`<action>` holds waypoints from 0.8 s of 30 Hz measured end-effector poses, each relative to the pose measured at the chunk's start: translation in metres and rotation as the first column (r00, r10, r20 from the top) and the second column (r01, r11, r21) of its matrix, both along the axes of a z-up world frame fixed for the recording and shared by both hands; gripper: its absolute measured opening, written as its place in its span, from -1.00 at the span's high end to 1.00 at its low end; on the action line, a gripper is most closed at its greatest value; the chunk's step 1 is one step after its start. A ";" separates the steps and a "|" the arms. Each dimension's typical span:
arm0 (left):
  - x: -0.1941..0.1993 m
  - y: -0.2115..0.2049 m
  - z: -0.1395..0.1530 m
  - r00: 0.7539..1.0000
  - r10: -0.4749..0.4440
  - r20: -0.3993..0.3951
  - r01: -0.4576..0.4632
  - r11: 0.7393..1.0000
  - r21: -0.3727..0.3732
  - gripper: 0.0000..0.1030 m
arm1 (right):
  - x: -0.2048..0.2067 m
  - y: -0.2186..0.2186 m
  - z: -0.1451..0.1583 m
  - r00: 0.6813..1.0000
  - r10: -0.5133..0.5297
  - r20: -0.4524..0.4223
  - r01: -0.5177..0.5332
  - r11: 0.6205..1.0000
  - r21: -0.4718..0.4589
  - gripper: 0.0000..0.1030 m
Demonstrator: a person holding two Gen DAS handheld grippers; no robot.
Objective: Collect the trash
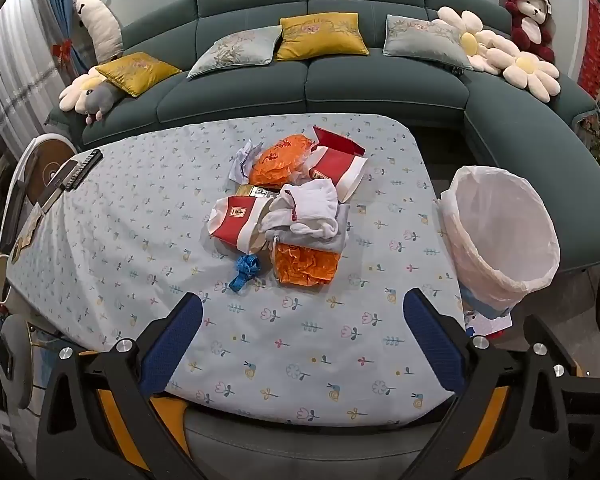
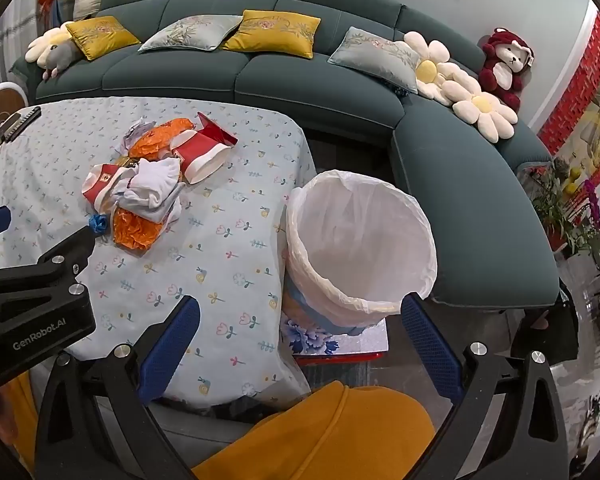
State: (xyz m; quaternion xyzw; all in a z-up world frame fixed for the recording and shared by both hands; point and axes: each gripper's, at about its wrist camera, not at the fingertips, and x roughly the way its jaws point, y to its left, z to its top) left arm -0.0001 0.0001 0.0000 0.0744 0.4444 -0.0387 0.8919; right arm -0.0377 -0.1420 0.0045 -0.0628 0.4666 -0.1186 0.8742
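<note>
A pile of trash lies mid-table: red-and-white paper bags (image 1: 236, 222) (image 2: 204, 156), orange crumpled wrappers (image 1: 306, 266) (image 2: 134, 232), white crumpled cloth or paper (image 1: 310, 210) (image 2: 152, 190), a blue scrap (image 1: 244, 270) (image 2: 98, 222). A trash bin (image 1: 500, 232) (image 2: 360, 248) with a white liner stands off the table's right edge. My left gripper (image 1: 302, 336) is open and empty, above the near table, short of the pile; it also shows in the right wrist view (image 2: 40, 236). My right gripper (image 2: 300, 340) is open and empty, near the table's right corner beside the bin.
The table wears a light blue flowered cloth (image 1: 140, 220) (image 2: 228, 264). A teal corner sofa (image 1: 312, 80) (image 2: 260, 76) with cushions and plush toys wraps the far and right sides. A black comb-like item (image 1: 80, 170) lies at the table's left edge. A box (image 2: 340, 344) sits under the bin.
</note>
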 end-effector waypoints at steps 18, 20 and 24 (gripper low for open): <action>0.000 0.001 0.000 1.000 0.000 -0.011 -0.001 1.000 -0.007 -0.86 | 0.003 0.001 -0.003 1.000 -0.003 -0.009 0.003 1.000 0.001 -0.87; 0.000 0.001 0.000 1.000 0.001 -0.012 -0.001 1.000 -0.006 -0.86 | 0.003 0.000 -0.005 1.000 -0.003 -0.010 0.003 1.000 0.003 -0.87; 0.002 0.006 -0.015 1.000 0.004 -0.015 -0.004 1.000 -0.004 -0.86 | 0.008 -0.002 -0.006 1.000 0.001 -0.017 -0.001 1.000 0.006 -0.87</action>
